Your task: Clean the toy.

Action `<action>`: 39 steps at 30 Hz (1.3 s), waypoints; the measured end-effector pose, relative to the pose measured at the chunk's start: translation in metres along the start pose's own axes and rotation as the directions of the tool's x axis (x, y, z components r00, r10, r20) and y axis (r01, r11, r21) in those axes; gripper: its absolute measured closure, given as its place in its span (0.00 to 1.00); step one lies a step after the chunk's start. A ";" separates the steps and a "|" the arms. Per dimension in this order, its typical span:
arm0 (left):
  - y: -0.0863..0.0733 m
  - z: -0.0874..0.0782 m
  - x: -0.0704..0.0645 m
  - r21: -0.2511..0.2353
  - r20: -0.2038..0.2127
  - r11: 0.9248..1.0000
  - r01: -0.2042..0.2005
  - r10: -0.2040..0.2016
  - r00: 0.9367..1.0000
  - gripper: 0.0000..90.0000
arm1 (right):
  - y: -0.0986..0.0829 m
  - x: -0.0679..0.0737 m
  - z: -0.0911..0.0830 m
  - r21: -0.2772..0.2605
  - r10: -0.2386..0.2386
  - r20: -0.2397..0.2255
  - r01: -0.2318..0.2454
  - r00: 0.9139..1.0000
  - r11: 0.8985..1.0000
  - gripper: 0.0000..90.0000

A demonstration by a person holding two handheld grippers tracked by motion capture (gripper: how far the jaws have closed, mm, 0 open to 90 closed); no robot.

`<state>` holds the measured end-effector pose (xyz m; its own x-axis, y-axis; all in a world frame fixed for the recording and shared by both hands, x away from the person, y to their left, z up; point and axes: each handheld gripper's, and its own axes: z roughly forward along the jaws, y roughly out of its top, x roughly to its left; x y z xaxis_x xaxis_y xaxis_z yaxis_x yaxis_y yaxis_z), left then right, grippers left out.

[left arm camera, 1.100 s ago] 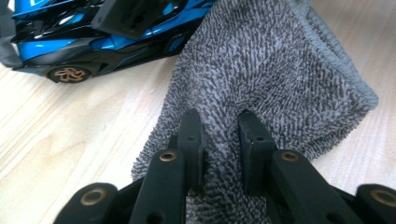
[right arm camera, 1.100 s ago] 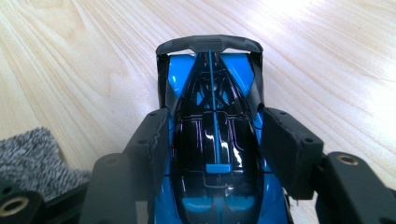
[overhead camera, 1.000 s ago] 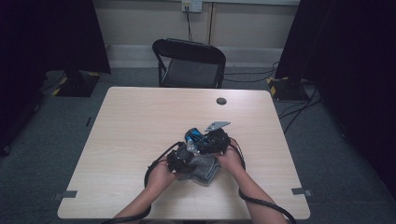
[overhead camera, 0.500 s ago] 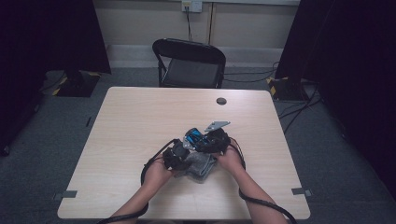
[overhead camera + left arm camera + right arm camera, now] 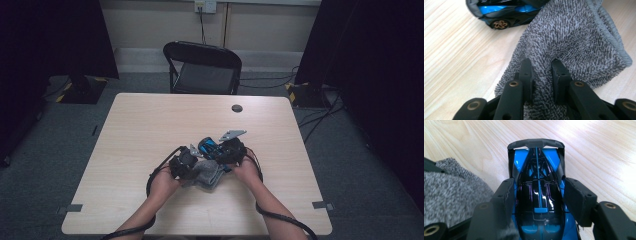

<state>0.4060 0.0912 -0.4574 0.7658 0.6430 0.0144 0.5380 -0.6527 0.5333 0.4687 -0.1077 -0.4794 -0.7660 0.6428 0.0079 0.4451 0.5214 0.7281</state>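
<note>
Pale wood desk (image 5: 150, 130) under me, a dark folding chair (image 5: 202, 67) beyond its far edge. Near the front middle, my right gripper (image 5: 537, 192) has its fingers closed on the flanks of the blue toy car (image 5: 537, 182), which sits on the desk. My left gripper (image 5: 541, 72) pinches a fold of the grey cloth (image 5: 574, 37) between narrow fingers, just beside the car. I judge both grasps made, but the wiping or wrapping of the car not yet done: the cloth lies bunched next to it.
</note>
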 end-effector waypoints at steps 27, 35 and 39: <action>-0.005 -0.004 0.030 0.003 -0.049 0.998 0.059 -0.059 0.997 0.82 | 0.001 0.000 0.000 0.008 -0.003 -0.001 0.003 1.000 1.000 0.47; -0.014 -0.009 0.046 -0.002 -0.080 0.994 0.109 -0.109 0.991 0.82 | 0.001 0.000 0.000 0.010 -0.004 -0.002 0.004 1.000 1.000 0.47; -0.016 -0.009 0.051 -0.010 -0.090 0.992 0.122 -0.122 0.988 0.82 | 0.001 0.000 0.000 0.010 -0.004 -0.001 0.004 1.000 1.000 0.47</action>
<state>0.4331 0.1379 -0.4578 0.6593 0.7515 0.0253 0.6238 -0.5655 0.5395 0.4692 -0.1074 -0.4785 -0.7681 0.6404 0.0055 0.4468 0.5296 0.7210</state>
